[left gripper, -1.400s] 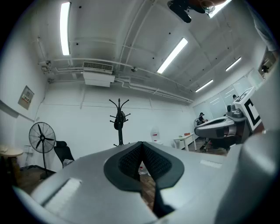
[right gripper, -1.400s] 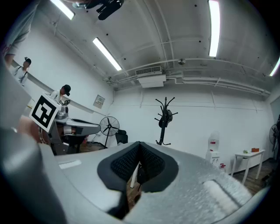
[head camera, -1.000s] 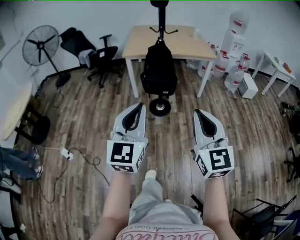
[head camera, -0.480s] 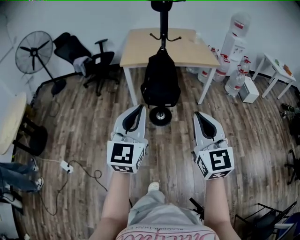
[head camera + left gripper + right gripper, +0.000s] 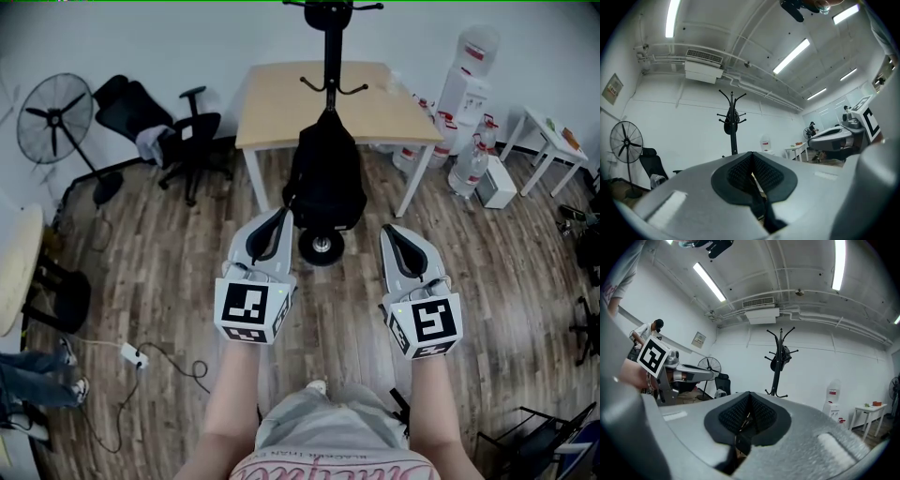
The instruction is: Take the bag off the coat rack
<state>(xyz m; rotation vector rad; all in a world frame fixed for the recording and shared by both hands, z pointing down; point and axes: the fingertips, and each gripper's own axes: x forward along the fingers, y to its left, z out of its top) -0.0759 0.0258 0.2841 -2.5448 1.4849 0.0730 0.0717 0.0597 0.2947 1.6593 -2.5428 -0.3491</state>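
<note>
A black backpack [image 5: 324, 180] hangs on a black coat rack [image 5: 330, 52]. The rack's round base [image 5: 321, 248] stands on the wood floor in front of a table. My left gripper [image 5: 278, 217] is shut and empty, its tip just short of the bag's lower left. My right gripper [image 5: 389, 232] is shut and empty too, a little right of the base. In the left gripper view my left gripper [image 5: 752, 160] points at the coat rack [image 5: 732, 136]; its jaws hide the bag's body. In the right gripper view my right gripper [image 5: 749, 401] faces the coat rack [image 5: 777, 373], with the bag's top [image 5: 776, 363] on a hook.
A light wooden table [image 5: 281, 98] stands behind the rack. A black office chair [image 5: 173, 131] and a floor fan [image 5: 52, 117] are at the left. Water bottles and a dispenser [image 5: 464, 98] and a small white table [image 5: 553, 136] are at the right. A power strip with cable [image 5: 131, 354] lies on the floor.
The rack and bag have come nearer in the head view, and both grippers now reach almost to the bag. Both grippers stayed shut.
</note>
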